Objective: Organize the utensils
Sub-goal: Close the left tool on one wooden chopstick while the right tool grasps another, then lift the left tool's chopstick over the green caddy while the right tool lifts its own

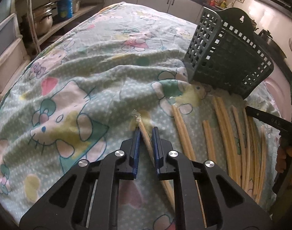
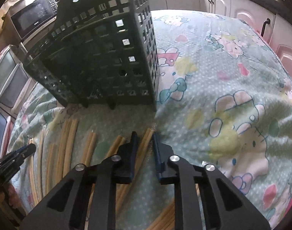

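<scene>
Several pairs of wooden chopsticks in clear wrappers (image 1: pixel 226 134) lie on the patterned cloth in front of a dark green perforated utensil holder (image 1: pixel 228 51), which stands upright (image 2: pixel 100 57). My left gripper (image 1: pixel 147 131) has its jaws narrowly apart around one wrapped chopstick pair (image 1: pixel 146 140) that lies on the cloth. My right gripper (image 2: pixel 145 135) has its jaws narrowly apart around another chopstick pair (image 2: pixel 146 143), just in front of the holder. Each gripper shows at the edge of the other's view (image 1: pixel 270 120) (image 2: pixel 15 157).
The table is covered by a wrinkled Hello Kitty cloth (image 1: pixel 79 95). Shelves with metal pots (image 1: pixel 42 19) stand at the left. Kitchen cabinets (image 2: pixel 218 0) and a microwave (image 2: pixel 31 17) lie beyond the table.
</scene>
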`<action>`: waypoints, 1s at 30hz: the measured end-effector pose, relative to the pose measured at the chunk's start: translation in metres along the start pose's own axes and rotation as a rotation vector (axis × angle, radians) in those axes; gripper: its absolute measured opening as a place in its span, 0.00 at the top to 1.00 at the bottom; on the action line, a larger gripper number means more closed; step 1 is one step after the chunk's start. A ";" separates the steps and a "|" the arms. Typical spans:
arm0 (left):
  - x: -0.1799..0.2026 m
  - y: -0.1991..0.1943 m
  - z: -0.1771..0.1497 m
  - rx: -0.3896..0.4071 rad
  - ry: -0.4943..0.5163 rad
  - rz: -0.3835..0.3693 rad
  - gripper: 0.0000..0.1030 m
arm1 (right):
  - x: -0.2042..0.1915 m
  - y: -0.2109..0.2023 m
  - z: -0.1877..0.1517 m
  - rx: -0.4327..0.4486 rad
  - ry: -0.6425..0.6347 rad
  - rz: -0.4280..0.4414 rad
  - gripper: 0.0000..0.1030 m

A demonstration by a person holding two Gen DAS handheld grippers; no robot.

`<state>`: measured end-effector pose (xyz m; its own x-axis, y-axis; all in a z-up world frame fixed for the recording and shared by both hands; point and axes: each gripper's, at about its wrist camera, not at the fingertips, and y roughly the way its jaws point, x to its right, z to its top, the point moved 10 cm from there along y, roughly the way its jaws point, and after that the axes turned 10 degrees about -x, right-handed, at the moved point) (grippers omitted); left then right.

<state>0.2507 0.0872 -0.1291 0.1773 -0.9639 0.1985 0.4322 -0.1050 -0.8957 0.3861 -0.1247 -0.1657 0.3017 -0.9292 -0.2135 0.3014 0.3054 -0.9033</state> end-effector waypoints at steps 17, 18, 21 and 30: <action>0.047 -0.092 0.064 0.205 0.086 -0.125 0.99 | -0.022 -0.104 0.011 0.192 -0.080 0.218 0.92; 0.051 -0.098 0.068 0.218 0.094 -0.127 0.99 | -0.024 -0.114 0.011 0.214 -0.096 0.220 0.93; 0.061 -0.117 0.079 0.257 0.119 -0.135 0.99 | -0.033 -0.138 0.011 0.270 -0.145 0.227 0.94; 0.094 -0.166 0.112 0.356 0.172 -0.185 0.99 | -0.052 -0.209 0.030 0.450 -0.206 0.251 0.95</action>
<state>0.2949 0.0413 0.0828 -0.0693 -0.9666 0.2466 0.7263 -0.2183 -0.6517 0.3344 -0.1337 0.0455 0.5712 -0.7702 -0.2837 0.5403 0.6131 -0.5764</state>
